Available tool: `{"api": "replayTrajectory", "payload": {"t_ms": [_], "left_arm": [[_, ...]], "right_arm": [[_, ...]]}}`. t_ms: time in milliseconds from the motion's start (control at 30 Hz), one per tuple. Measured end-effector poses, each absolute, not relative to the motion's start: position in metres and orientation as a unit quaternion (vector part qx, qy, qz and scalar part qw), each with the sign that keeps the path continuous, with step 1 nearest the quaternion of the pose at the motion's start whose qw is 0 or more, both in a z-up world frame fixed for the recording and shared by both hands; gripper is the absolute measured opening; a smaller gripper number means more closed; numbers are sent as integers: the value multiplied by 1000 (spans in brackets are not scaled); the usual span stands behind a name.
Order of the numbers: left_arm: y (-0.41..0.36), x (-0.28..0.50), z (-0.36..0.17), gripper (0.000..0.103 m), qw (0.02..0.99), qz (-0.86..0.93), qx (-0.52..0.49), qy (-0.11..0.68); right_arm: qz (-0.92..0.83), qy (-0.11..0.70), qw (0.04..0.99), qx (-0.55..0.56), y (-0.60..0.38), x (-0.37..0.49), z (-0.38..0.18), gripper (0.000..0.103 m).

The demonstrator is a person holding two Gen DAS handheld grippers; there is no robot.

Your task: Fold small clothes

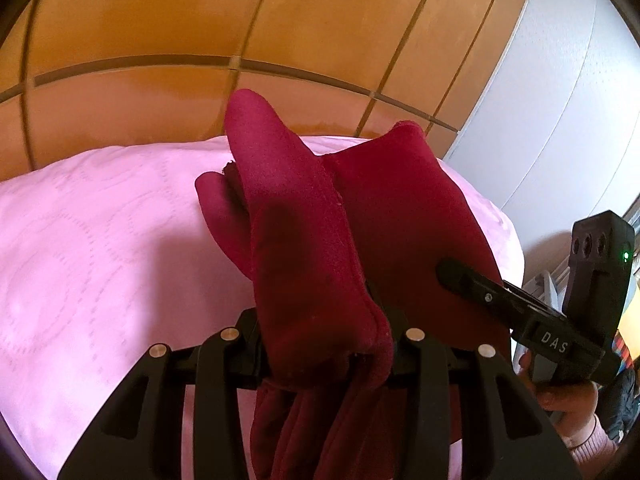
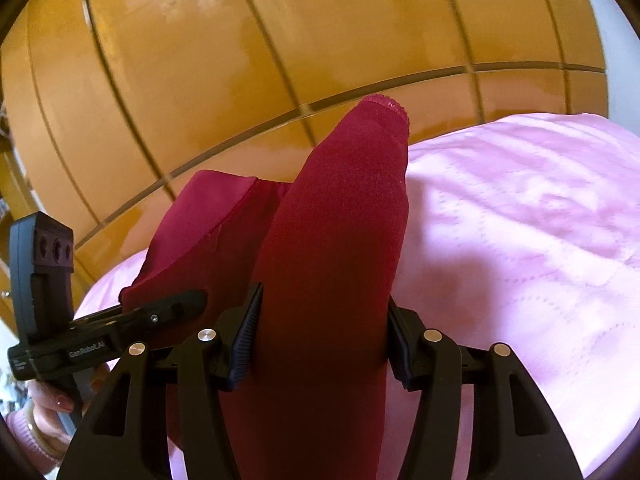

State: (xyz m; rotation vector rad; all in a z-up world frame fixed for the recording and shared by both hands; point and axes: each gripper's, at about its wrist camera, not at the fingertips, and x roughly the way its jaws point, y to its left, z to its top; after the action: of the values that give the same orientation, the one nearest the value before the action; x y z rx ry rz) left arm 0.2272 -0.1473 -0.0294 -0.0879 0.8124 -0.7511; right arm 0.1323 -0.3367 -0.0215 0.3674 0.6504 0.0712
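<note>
Held up off the pink bed (image 1: 100, 240) between both grippers, the dark red garment (image 1: 304, 240), its long axis running from 6 toward 12 o'clock in each wrist view: left gripper (image 1: 328, 344) with fingers clamped on one bunched end, right gripper (image 2: 320, 344) with fingers closed on the other, the two close together side by side, the right one seen at 3 o'clock in the left view. Judged equally near to the cloth, so the coming fold likely turning on lowering both ends toward the bed at 12 o'clock. Behind, orange wooden panelling (image 1: 160, 20) and a white wall (image 1: 560, 80).
</note>
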Motion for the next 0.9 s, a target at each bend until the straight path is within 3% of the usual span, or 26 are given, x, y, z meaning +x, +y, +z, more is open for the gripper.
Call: {"api": "replayTrajectory", "payload": {"t_ms": [467, 633, 900], "left_arm": [[-195, 274, -65, 42, 861, -309, 5, 403], [-183, 280, -82, 54, 859, -309, -10, 407], [-173, 274, -79, 62, 867, -292, -29, 404]], "right_arm": [[-21, 332, 922, 197, -378, 165, -64, 55], [-32, 343, 918, 199, -385, 168, -82, 57], [-43, 344, 921, 180, -380, 162, -79, 66]]}}
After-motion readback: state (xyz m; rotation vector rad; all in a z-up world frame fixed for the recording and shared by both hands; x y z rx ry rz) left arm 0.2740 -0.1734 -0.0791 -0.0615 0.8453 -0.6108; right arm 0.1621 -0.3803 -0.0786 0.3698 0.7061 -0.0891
